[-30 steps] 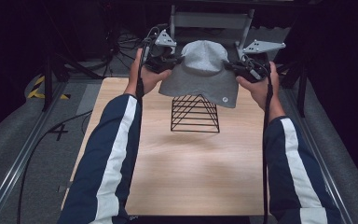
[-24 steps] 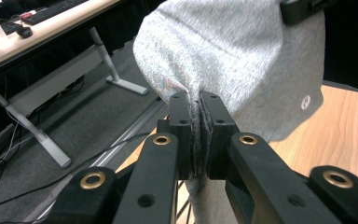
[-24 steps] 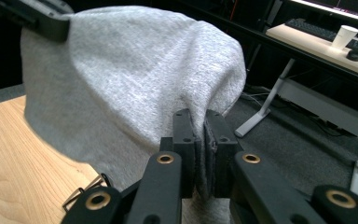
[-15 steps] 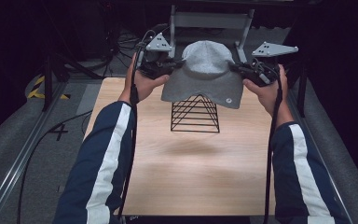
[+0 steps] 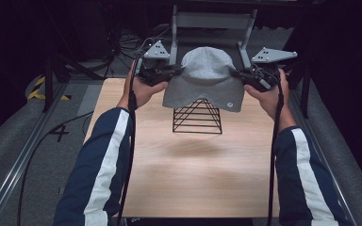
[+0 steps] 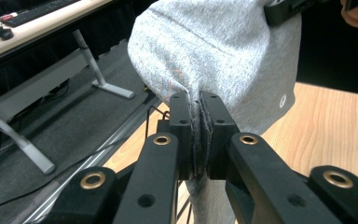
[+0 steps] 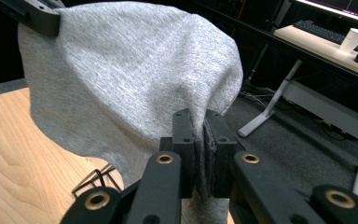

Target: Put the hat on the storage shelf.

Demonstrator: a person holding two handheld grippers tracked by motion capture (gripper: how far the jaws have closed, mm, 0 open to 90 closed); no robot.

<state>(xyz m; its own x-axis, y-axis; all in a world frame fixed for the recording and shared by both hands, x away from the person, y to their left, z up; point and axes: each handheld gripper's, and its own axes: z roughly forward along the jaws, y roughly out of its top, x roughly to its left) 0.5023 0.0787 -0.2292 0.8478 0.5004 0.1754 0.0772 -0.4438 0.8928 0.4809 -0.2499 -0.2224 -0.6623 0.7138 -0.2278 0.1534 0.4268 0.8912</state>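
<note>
Above rack, hat now higher.

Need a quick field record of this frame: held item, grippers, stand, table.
held item: grey beanie, stretched between both grippers, lifted above the stand
left gripper: shut on the beanie's edge, fabric pinched between the pads
right gripper: shut on the opposite edge of the beanie
stand: black wire stand, pyramid shaped, on the table, its top hidden behind the beanie's hem
beanie detail: small round white logo near the hem
table: light wooden table
contact beanie/stand: cannot tell
</note>
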